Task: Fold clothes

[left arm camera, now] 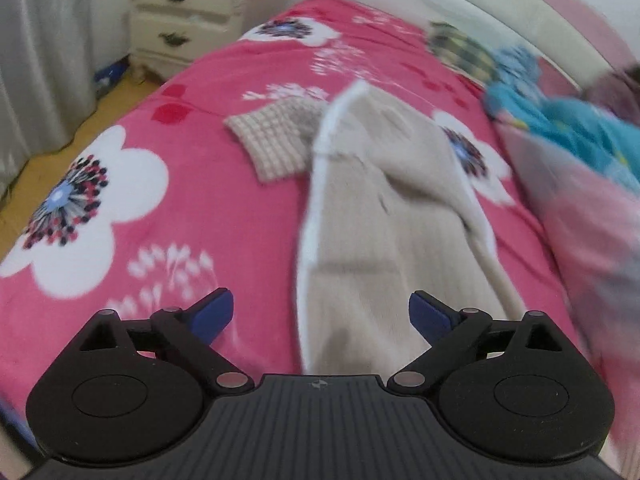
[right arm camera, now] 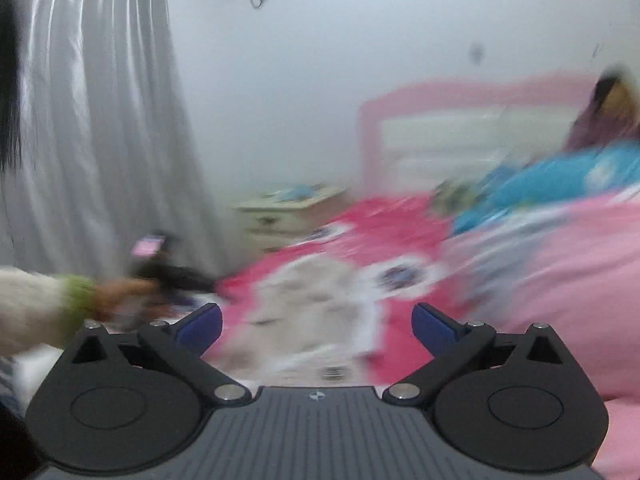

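At the far left of the left wrist view a cream nightstand [left arm camera: 192,20] stands beside a pale curtain [left arm camera: 36,60], and the pink flowered blanket [left arm camera: 224,220] fills the bed from there across. On it, left of centre, lies a small checked cloth [left arm camera: 272,142], already folded to a neat pad and just touching the top edge of the beige garment [left arm camera: 372,240], which runs in a long strip from mid-bed down toward the camera. The left gripper [left arm camera: 320,314] hovers over its near end with jaws wide apart and nothing between the pads. The garment looks like soft, light knit or fleece with a white-trimmed hem; it will likely drape and sag rather than hold a crease, so a pinch at the trimmed edge or a corner seems the surest hold. To the right sit a heap of blue clothes [left arm camera: 568,120] and a pink quilt [left arm camera: 592,240]. In the blurred right wrist view, a sleeved hand [right arm camera: 120,292] carries the other tool at left, while the right gripper [right arm camera: 316,326] also stands fully open and empty above the beige garment [right arm camera: 320,296].
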Available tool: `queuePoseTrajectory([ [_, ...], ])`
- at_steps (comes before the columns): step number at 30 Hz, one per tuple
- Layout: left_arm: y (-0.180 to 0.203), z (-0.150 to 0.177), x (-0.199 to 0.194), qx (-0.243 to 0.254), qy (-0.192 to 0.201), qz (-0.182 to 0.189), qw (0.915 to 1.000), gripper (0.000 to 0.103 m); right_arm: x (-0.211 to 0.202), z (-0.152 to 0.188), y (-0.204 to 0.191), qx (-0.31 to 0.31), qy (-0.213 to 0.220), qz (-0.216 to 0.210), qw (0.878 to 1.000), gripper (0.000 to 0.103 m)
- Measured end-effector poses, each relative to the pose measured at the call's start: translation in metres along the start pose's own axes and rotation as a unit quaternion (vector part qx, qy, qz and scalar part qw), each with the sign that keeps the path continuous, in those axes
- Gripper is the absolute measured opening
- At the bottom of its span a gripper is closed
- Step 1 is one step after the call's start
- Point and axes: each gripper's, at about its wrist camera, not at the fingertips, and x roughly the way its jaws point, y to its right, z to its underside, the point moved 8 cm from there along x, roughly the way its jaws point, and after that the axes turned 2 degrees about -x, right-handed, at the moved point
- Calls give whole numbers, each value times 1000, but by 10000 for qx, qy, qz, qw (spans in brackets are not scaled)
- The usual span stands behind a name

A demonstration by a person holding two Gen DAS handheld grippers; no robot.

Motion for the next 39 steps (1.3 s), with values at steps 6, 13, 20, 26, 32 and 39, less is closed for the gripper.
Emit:
queuePoseTrajectory([
  [6, -2, -37, 47, -749, 136, 320, 9966, 97, 98, 71, -3, 1316, -1553, -1133, 9725, 103],
  [13, -11, -51, 99, -905, -20, 181, 9957, 97, 108, 132, -16, 1442, -2328, -1486, 9502, 103],
  [20, -10, -60, 135, -1480, -194, 689, 9864, 97, 89, 140, -31, 1424, -2504, -1505, 9457, 103],
  [26, 21, -46, 151, -696, -403, 618, 9948, 31, 100, 150, -39, 1289, -2578, -1389, 9474, 103],
  [32, 28, -42, 111, -797, -206, 930, 9923, 12, 96, 151, -34, 1380, -2518, -1264, 9495, 102],
  [39, 13, -40, -19, -1470, 386, 1975, 9684, 10, 85, 148, 43, 1383, -2436, 4, 9600, 46],
])
